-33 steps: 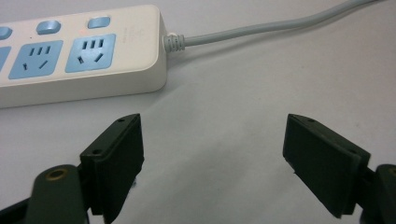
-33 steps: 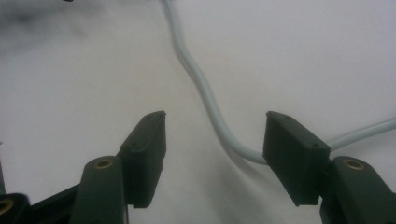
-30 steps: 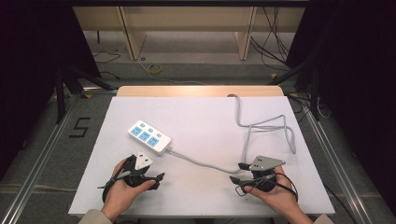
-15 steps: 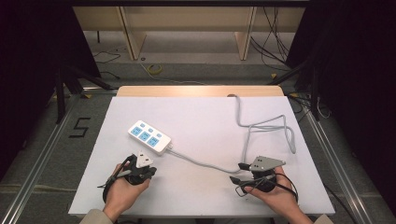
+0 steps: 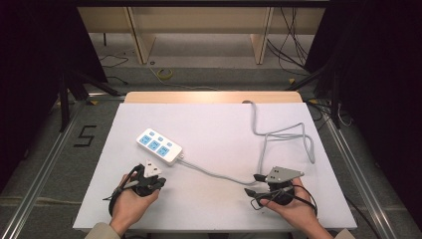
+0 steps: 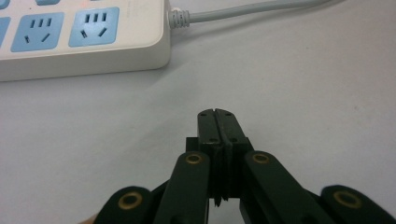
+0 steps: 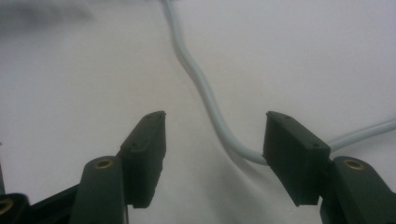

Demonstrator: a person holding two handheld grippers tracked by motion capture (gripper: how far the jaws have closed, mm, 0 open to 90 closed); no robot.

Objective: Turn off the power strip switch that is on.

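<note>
Two grippers rest near the front edge of the white surface [image 5: 219, 134], each held in one of the person's hands. The left gripper [image 5: 158, 184] sits toward the front-left corner, a grey three-cornered plate on top, and in the left gripper view [image 6: 218, 114] its fingers are pressed flat together with nothing between them. Just beyond their tips lies a white power strip [image 5: 159, 146] with blue socket faces, set at a slant in the left half of the surface; the left gripper view shows its near end close ahead [image 6: 84, 39], apart from the fingers.

From the strip's end a grey cable [image 5: 219, 175] runs across the surface toward the front-right, passes close by the right gripper [image 5: 253, 184], then loops up along the right side and goes off over the far edge. The right gripper lies toward the front-right corner, pointing toward the left, its fingers spread wide — in the right gripper view [image 7: 215, 128] the cable [image 7: 201, 88] curves across the surface between the two open fingers, and its lower bend disappears behind the right-hand finger [image 7: 292, 149]. Whether the cable touches that finger I cannot tell.

The left hand [image 5: 130, 204] and right hand [image 5: 298, 206] come in over the front edge.
</note>
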